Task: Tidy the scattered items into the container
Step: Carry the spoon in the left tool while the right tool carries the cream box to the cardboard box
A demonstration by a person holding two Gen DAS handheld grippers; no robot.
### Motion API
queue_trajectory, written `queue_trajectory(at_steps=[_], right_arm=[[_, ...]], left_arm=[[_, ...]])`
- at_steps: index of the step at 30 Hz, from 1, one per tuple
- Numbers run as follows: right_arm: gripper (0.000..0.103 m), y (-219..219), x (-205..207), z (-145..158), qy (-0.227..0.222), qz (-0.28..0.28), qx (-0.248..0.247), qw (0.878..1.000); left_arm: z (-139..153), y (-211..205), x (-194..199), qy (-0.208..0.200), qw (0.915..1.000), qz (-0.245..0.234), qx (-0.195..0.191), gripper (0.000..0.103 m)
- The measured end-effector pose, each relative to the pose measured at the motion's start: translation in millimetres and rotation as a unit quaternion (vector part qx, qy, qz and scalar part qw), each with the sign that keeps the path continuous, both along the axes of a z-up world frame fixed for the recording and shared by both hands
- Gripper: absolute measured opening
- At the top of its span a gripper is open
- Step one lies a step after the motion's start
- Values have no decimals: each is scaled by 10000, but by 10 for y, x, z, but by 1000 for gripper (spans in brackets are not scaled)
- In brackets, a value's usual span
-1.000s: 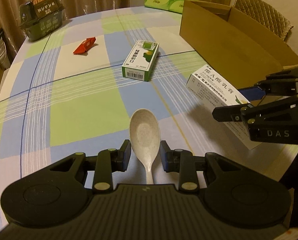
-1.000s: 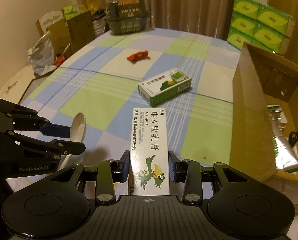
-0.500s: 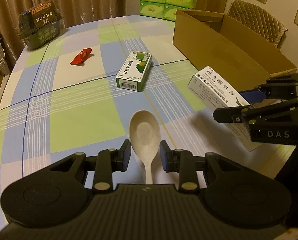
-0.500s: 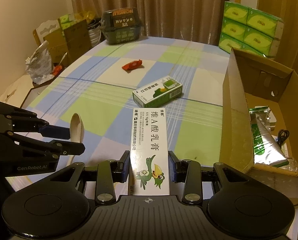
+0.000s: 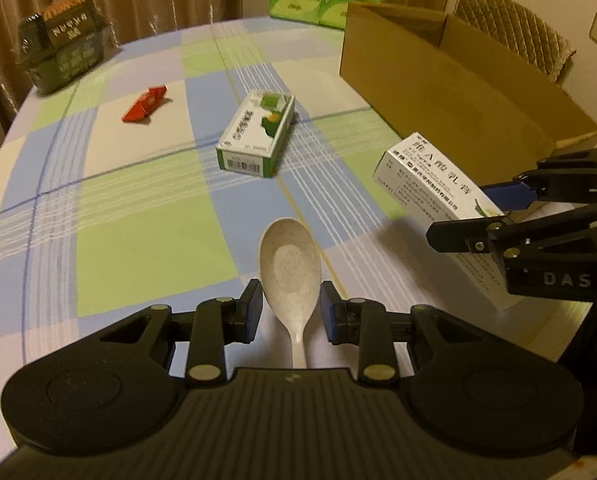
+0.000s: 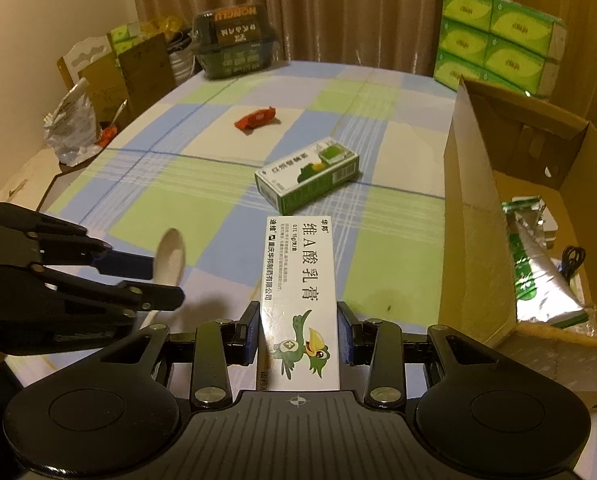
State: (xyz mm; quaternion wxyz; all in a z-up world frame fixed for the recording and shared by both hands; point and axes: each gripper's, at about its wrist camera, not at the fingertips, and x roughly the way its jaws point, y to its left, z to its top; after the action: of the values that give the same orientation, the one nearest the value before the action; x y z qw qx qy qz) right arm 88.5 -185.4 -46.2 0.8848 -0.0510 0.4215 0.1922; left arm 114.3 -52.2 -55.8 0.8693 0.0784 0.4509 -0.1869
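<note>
Two tongs closed, left tongs (image 5: 291,312) gripping spoon (image 5: 290,264), right tongs (image 6: 301,340) clamping ointment box (image 6: 301,292)

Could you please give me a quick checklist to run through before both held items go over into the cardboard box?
1. Left tongs shut on the spoon: ok, though the pads sit at the bowl's narrow end, so watch for slipping.
2. Right tongs shut on the white ointment box: ok, gripped at both long sides.
3. Cardboard box open at the top: ok.
4. Free space inside it: ok, a foil pack lies at the bottom with space around it.
5. Both items raised above the near wall: cannot tell.
6. Items left on the table: not ok, green box and red packet remain.
</note>
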Motion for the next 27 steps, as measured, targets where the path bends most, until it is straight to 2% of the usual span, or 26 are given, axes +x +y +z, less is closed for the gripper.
queue_trajectory(at_steps=[6, 11, 15, 20, 22, 27], right_arm=[[35, -27, 46, -145, 177, -26, -18, 9998], [35, -69, 101, -211, 242, -65, -14, 9997], [35, -94, 129, -222, 254, -88, 10, 9996], [35, -130, 149, -238, 274, -130, 34, 9995], [35, -142, 152, -237, 274, -149, 42, 9995], [35, -143, 146, -193, 212, -152, 87, 9996]], left_arm=[[-279, -69, 95, 222, 9997, -63, 49, 26], [-405, -100, 123, 246, 9996, -71, 128, 26], [-424, -127, 125, 118, 9998, -36, 150, 33], [-441, -166, 144, 24, 9998, 24, 171, 32], [-436, -176, 149, 24, 9998, 17, 173, 27], [-376, -164, 105, 8, 9999, 15, 161, 27]])
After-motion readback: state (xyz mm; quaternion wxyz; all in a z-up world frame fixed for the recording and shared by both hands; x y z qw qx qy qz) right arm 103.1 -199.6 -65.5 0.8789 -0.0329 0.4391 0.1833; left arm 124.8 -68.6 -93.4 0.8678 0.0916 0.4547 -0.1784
